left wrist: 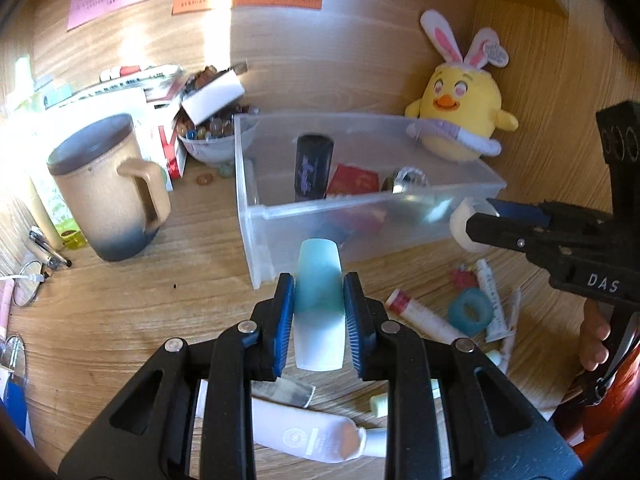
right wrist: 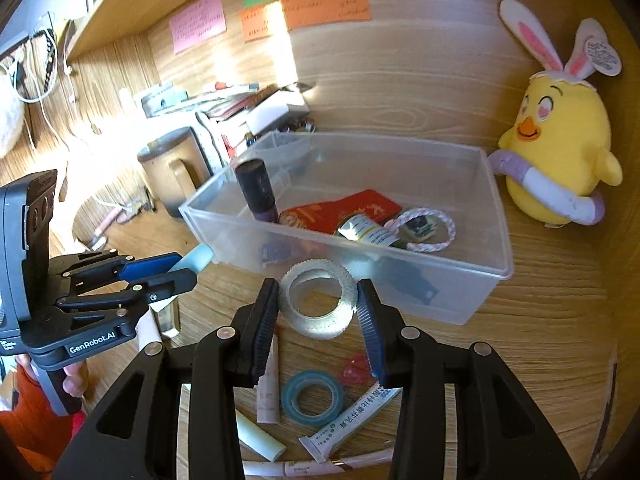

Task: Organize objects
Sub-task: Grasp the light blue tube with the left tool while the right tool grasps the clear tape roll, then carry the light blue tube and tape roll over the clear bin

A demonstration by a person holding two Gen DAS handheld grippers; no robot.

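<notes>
I see the wooden bench (right wrist: 552, 300) running under everything, with the clear plastic bin (right wrist: 492, 236) standing on it near the back wall. Behind the bin's right corner sits a yellow chick plush (right wrist: 560, 148) with bunny ears, and to the bin's left stands a tan mug (left wrist: 104, 188). Inside the bin I make out a dark upright bottle (right wrist: 258, 190), a red packet (right wrist: 340, 212), a small labelled jar (right wrist: 370, 232) lying on its side and a pink-and-white cord loop (right wrist: 424, 228).

My left tongs (left wrist: 319, 312) are closed on a teal-and-white tube (left wrist: 319, 300), gripped by both blue pads and held just in front of the bin's near wall. My right tongs (right wrist: 318, 312) sit part-way open around a white tape roll (right wrist: 318, 304), which is held above the bench just in front of the bin; the left pad touches the roll, and the right one looks to meet its edge, though I cannot tell how firmly.

On the bench below lie a blue tape roll (right wrist: 312, 398), a printed ointment tube (right wrist: 352, 420), a pale green stick (right wrist: 260, 436) and a white tube (left wrist: 316, 432).
</notes>
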